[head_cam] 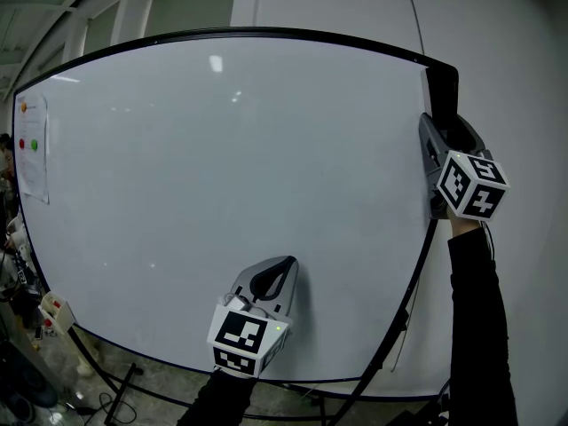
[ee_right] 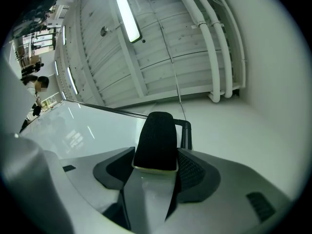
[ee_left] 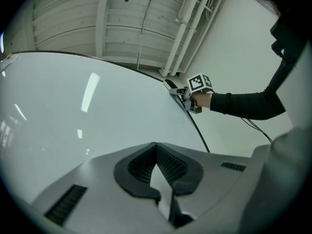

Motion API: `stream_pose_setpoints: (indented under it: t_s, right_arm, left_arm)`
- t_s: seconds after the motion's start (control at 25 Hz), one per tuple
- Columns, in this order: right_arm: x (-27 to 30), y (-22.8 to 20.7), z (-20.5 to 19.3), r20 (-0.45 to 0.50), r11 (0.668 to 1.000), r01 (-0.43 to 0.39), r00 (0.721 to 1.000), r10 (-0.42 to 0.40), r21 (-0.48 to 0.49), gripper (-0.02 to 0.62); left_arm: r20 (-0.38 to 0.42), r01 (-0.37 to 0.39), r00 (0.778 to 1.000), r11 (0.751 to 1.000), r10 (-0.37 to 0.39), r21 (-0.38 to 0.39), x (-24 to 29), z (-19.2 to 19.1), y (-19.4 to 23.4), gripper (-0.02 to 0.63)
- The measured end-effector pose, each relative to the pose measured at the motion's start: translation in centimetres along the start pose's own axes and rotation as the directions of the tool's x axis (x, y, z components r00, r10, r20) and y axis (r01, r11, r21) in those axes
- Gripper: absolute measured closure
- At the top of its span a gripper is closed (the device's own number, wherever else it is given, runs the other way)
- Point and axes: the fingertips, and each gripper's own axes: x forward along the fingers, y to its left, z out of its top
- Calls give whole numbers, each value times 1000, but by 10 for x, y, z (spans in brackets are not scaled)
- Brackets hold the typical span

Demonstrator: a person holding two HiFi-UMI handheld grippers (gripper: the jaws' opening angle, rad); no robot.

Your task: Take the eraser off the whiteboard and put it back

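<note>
The black felt eraser (head_cam: 441, 91) sits upright at the top right corner of the whiteboard (head_cam: 222, 167). My right gripper (head_cam: 440, 122) reaches up from below it and is shut on the eraser. In the right gripper view the eraser (ee_right: 156, 140) fills the gap between the two pads of that gripper (ee_right: 157, 164), its light base toward the camera. My left gripper (head_cam: 280, 266) hovers near the board's lower middle, shut with nothing in it. In the left gripper view its fingertips (ee_left: 156, 147) meet in front of the board (ee_left: 73, 111), with the right gripper (ee_left: 184, 94) far off at the board's corner.
A sheet of paper (head_cam: 31, 149) with a red and a green magnet hangs on the board's left edge. The board's stand legs (head_cam: 115, 375) and floor clutter lie at the lower left. A white wall (head_cam: 515, 78) rises behind the board's right side. A person (ee_right: 36, 84) stands far off.
</note>
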Motion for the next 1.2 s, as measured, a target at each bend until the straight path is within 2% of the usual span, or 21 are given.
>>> stream_pose_setpoints:
  t_s: [0.32,0.6,0.96,1.2]
  right_arm:
    - [-34,12,5,10,999,-23,1000,23,-43,318]
    - [-82,23,12,60,999,-34,998,35,-12,318]
    - [-143,46,6,19,998,-44,999,46,-53,318]
    - [-163,47,4,15,999,-36,999,37,-33,318]
  left_arm:
    - [2,4,1000,1000,-4,-2,-5,1,0,600]
    - [7,33,999,999,-33,-1,-2,-3,-10,600]
    - [-3,67,998,997,-68,-25,-4,-14,-21,600]
    - [13,96,995,995,-96,-29,-2,-14,-29,600]
